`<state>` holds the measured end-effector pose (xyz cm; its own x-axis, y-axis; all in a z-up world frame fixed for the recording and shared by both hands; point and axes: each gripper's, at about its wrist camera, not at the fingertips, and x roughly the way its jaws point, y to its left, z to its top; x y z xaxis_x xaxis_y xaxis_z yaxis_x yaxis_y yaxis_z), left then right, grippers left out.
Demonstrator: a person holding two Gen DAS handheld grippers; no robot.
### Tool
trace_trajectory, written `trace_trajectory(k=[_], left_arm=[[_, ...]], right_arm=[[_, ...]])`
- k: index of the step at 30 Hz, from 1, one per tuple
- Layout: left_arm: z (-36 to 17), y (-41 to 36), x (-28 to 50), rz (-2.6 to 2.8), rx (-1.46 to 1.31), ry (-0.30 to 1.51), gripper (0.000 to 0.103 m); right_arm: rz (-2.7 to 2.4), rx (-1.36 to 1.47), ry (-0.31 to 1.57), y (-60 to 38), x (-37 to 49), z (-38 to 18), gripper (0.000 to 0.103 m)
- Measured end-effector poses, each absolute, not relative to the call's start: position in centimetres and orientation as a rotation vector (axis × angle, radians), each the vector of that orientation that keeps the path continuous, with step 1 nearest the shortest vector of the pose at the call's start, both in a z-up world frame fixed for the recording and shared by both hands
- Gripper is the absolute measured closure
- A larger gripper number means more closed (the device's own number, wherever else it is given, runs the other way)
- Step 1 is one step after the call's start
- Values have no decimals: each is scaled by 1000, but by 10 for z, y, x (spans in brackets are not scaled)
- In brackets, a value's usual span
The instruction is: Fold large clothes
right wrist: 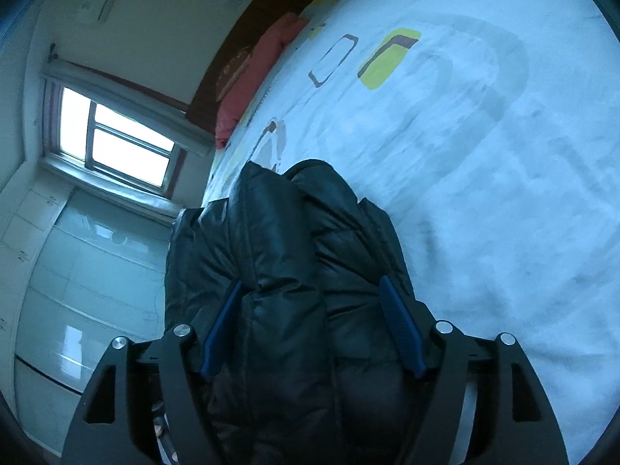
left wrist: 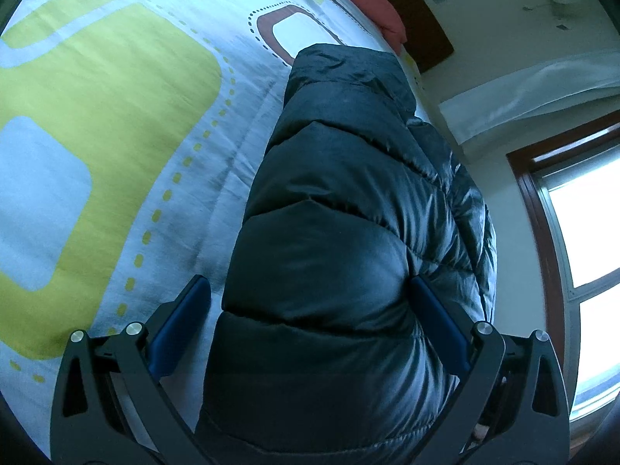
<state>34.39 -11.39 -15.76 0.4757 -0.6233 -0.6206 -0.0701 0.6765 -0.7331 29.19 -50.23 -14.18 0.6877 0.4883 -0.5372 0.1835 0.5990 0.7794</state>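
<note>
A: Where was the puffer jacket (left wrist: 348,232)?

B: The black quilted jacket lay bunched into a long, thick bundle on the bed (left wrist: 116,116), close to the bed's edge on the window side. Its near end ran up between the fingers of both tools.

A: And the grips?

B: The left gripper (left wrist: 310,302) had its fingers spread wide. The right-hand pad touched the bundle's side, while the left-hand pad stood clear over the bedspread, so I judged it was not clamping. The right gripper (right wrist: 310,310) was also spread wide, its blue pads set against both flanks of the padded roll; whether they actually pressed, I couldn't tell.

A: How should the fold be handled well?

B: My view: take the bundle deep between the pads, since puffy slick fabric squashes and slips. Both hands should lift together and keep the quilted seams aligned so the layers don't slide apart.

A: Room to work?

B: Plenty on one side. The patterned bedspread stretched open and bare away from the window (right wrist: 116,135). The risk was the other side, where the jacket sat near the mattress edge with floor (right wrist: 85,271) beyond, so I'd carry the fold toward the open bedspread. A red pillow (left wrist: 372,4) lay far off by the headboard (left wrist: 422,27), out of the way.
</note>
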Motion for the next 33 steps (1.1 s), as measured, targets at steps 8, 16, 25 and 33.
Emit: trace_trajectory(k=[8, 16, 25, 33], left_arm=[[-158, -117, 344, -493, -777, 1044, 15], [-150, -103, 328, -531, -766, 991, 32], [-134, -71, 306, -526, -752, 947, 35], [-117, -18, 330, -464, -747, 908, 36]], right_arm=[[236, 893, 815, -489, 289, -139, 56], [263, 929, 740, -479, 268, -132, 70], [330, 967, 666, -443, 264, -115, 76], [402, 980, 696, -393, 322, -110, 76]])
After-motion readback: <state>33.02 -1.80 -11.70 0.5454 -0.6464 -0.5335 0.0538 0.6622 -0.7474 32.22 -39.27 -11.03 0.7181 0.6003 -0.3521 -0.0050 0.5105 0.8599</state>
